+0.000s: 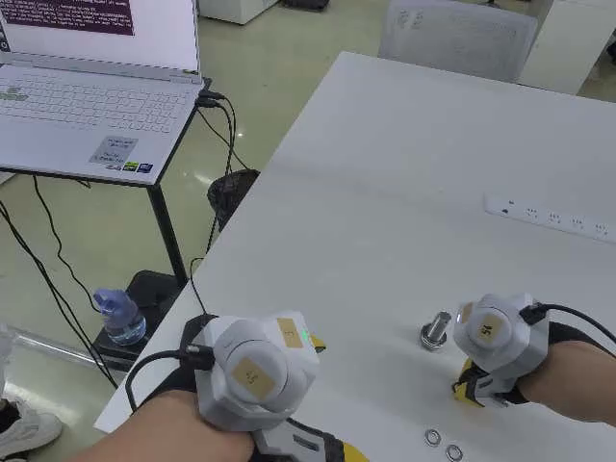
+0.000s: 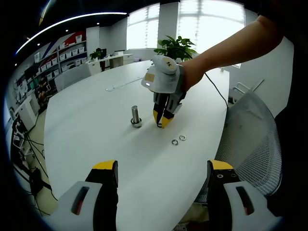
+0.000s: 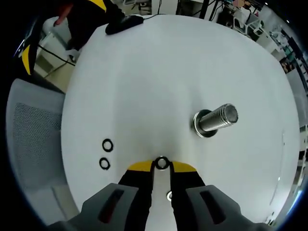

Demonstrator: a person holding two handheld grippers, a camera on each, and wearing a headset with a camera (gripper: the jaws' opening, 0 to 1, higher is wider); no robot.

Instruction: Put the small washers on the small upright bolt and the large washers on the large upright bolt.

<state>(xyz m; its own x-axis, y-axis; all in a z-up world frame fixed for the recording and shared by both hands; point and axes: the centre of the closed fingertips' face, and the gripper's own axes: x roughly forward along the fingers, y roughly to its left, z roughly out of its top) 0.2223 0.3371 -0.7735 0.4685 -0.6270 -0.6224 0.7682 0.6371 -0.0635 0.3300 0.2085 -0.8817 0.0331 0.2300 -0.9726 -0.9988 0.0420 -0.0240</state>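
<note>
Right gripper view: dark ring washer [image 3: 162,162] between fingers [image 3: 139,167]

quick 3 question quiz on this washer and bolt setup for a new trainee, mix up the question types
1. True or false: the left gripper has its jaws wide apart with nothing between them.
2. How many loose washers lie free on the table, apart from the upright bolt and both grippers? A one, B two, C four.
3. Fill the gap: the right gripper is shut on a ___, tips down beside the bolt.
Key: 1 true; 2 B; 3 washer.
</note>
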